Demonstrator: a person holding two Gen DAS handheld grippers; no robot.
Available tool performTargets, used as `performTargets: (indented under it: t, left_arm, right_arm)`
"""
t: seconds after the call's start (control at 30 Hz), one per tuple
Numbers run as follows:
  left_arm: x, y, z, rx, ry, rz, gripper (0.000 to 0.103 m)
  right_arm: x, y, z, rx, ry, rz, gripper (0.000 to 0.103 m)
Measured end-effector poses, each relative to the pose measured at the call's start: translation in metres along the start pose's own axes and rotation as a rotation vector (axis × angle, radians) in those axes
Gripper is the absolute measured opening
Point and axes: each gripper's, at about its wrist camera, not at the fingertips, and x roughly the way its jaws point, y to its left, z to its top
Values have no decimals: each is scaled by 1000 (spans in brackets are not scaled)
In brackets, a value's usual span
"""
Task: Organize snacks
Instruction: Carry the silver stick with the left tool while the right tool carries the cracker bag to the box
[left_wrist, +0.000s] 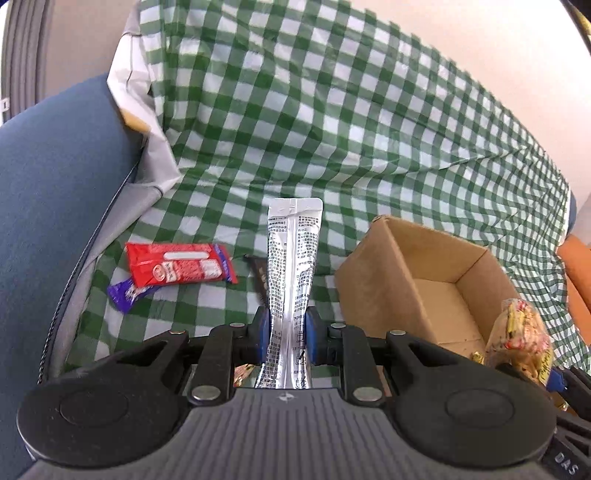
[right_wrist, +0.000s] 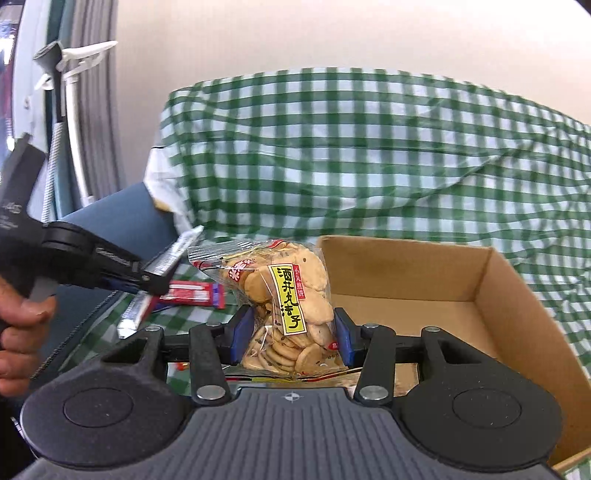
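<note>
My left hand-held gripper (left_wrist: 285, 332) pinches a silver sachet (left_wrist: 291, 266), print unreadable; right hand-held gripper (right_wrist: 293, 332) clamps the cracker bag (right_wrist: 284, 306), yellow label "酒井丸法子", cardboard box (right_wrist: 517, 295) at 3 o'clock.

One cardboard box (left_wrist: 424, 280) sits on the green checked cloth (left_wrist: 332, 129). Left of the box: one silver stick sachet (left_wrist: 293, 258), one red wrapper (left_wrist: 177, 264), one purple wrapper (left_wrist: 125, 293), and one dark packet (left_wrist: 258, 273) behind the sachet. One bag of round crackers (right_wrist: 288, 306) hangs at the box's near edge.
</note>
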Motion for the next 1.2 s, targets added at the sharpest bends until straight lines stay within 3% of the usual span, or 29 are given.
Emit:
performTargets:
  t: [0.5,0.93,1.2]
  left_arm:
    - [-8,-48,3,75,-144,-148,22]
    - [0,-92,-3,123,-170,-256,22]
    - [6,-114,-8,158,-189,-322,22]
  right_arm:
    - [0,-25,-2,21,-28,-128,49]
    - [-9,-54,-5,42,-39,-232,49]
    - [-17,-83,-7,99,-54,-340,49]
